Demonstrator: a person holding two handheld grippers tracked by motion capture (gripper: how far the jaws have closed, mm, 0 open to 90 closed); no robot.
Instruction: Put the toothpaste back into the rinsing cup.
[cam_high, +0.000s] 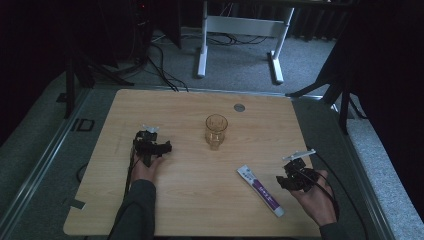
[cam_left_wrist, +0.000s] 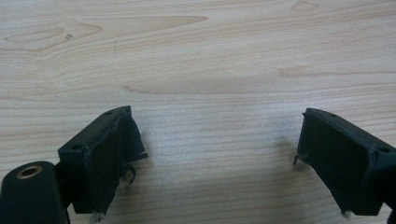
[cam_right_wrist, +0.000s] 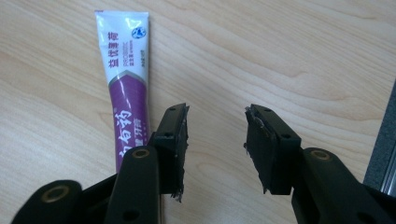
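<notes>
Nearest the bottom of the high view, the right gripper sits low at the lower right of the frame, held in the person's right hand. Its jaws stand apart with only bare wood between them, as the right gripper view shows. The toothpaste tube lies flat on the table just beside that gripper, toward frame centre, running diagonally with its cap end at the lower right. In the right gripper view the tube passes outside the left-hand jaw. If these jaws closed now they would likely catch nothing, or nudge the tube sideways along the smooth wood.

A flat, soft tube is probably awkward to lift; a pinch on its thin crimped end may slip, and a hard squeeze mid-body could force paste toward the cap.

Farther up, at centre left, the left gripper rests over the table with its jaws spread wide and empty, as the left gripper view confirms.

Beyond both, near the middle of the frame, an amber drinking glass stands upright, well apart from either gripper. It looks tall and narrow, so an off-centre push could tip it, and a cable trailing across the table might snag it.
</notes>
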